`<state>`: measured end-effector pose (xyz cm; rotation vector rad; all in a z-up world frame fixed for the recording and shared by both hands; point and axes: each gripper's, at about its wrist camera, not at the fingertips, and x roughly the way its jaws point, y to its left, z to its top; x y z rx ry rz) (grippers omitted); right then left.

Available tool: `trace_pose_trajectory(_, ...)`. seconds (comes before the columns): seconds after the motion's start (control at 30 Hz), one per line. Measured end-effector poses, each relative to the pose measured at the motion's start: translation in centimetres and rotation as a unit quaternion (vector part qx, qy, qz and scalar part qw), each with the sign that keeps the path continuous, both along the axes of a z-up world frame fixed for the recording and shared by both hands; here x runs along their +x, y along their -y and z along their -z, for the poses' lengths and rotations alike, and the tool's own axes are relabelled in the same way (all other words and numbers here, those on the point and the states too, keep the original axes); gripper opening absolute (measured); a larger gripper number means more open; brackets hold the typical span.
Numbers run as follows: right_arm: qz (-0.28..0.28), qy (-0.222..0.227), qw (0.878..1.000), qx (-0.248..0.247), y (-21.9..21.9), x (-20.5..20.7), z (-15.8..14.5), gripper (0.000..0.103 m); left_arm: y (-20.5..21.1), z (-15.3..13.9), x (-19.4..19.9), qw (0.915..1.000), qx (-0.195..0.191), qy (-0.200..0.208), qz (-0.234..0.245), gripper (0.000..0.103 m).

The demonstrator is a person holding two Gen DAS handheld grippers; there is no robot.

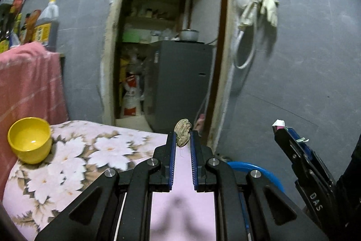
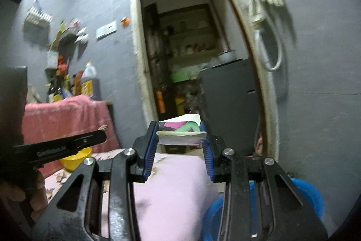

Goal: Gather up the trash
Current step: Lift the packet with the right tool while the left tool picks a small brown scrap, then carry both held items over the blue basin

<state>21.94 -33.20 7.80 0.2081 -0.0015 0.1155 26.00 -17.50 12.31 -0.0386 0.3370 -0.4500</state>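
My left gripper (image 1: 183, 136) is shut on a small crumpled brownish wad of trash (image 1: 183, 131), held up above the flower-patterned table (image 1: 74, 157). In the right wrist view the same gripper (image 2: 102, 133) shows from the side at the left, with the wad (image 2: 103, 127) at its tip. My right gripper (image 2: 180, 131) is shut on a flattened white carton (image 2: 181, 133) with a pink and green print, held level in front of the doorway. From the left wrist view the right gripper (image 1: 279, 128) appears at the right edge with a corner of the carton (image 1: 279, 122) poking out.
A yellow bowl (image 1: 30, 140) stands on the table's far left corner. A blue basin (image 2: 311, 195) sits low on the right, below the table edge. Behind it is a grey wall with an open doorway (image 1: 171, 37) to a cluttered pantry. A red cloth (image 1: 27, 80) drapes over furniture at left.
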Motion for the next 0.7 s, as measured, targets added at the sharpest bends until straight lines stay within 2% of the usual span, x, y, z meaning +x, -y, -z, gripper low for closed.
trace_pose_trajectory(0.2, 0.046, -0.022, 0.998, 0.029, 3.8, -0.6, 0.6, 0.045, 3.4, 0.8, 0.7, 0.9989, 0.021, -0.017, 0.037, 0.01)
trace_pose_trajectory(0.33, 0.072, -0.066, 0.994, 0.054, 6.1, 0.2, 1.5, 0.045, 5.7, 1.8, 1.7, 0.9961, 0.036, -0.046, 0.066, 0.01)
trace_pose_trajectory(0.7, 0.087, -0.14, 0.98, 0.109, 10.2, 1.6, 4.0, 0.045, 9.7, 5.2, 3.5, 0.9861, 0.071, -0.107, 0.106, 0.01)
